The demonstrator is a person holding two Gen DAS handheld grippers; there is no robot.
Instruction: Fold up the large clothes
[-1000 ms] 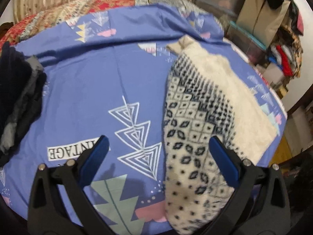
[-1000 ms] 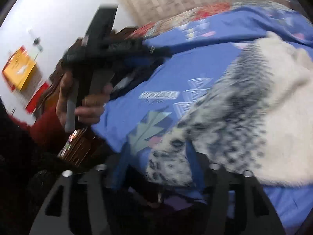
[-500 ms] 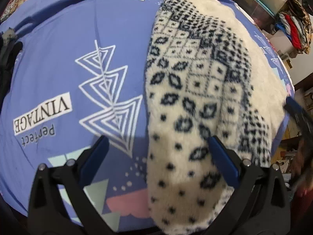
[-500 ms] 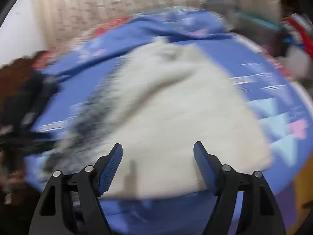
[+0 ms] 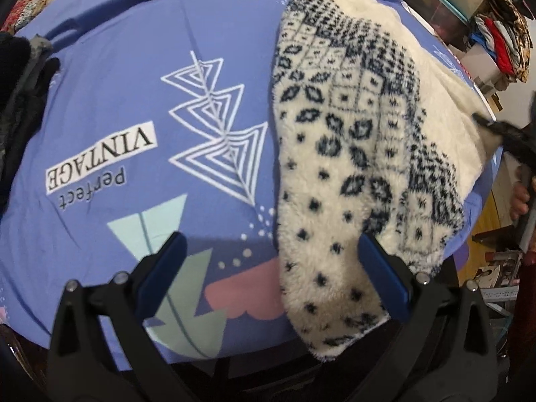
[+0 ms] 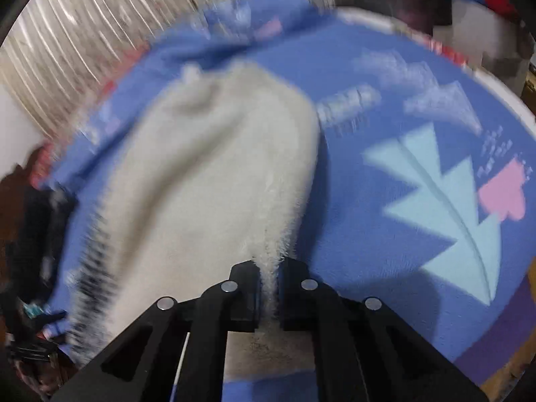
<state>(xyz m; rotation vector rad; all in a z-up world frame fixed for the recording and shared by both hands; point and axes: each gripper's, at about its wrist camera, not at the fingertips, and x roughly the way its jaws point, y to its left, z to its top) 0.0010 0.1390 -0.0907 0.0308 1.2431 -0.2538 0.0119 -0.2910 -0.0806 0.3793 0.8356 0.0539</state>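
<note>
A cream fleece garment [image 5: 348, 140] with a dark blue pattern lies on the right side of the blue printed bedsheet [image 5: 134, 100], its near end hanging over the bed edge. My left gripper [image 5: 271, 274] is open just above that near end, its right finger [image 5: 382, 278] touching the fleece. My right gripper [image 6: 268, 288] is shut on the plain cream edge of the garment [image 6: 207, 181], fabric pinched between the jaws. The right gripper also shows at the garment's right corner in the left wrist view [image 5: 502, 134].
Dark clothes [image 5: 16, 93] are piled at the left of the bed. Stacked boxes and folded clothes [image 5: 499, 40] stand beyond the right edge. A patterned quilt [image 5: 40, 0] lies at the far side. The bed's front edge is just below my left gripper.
My right gripper swung round to the garment's right edge and closed on it. My left gripper moved closer and lower over the patterned end, still open.
</note>
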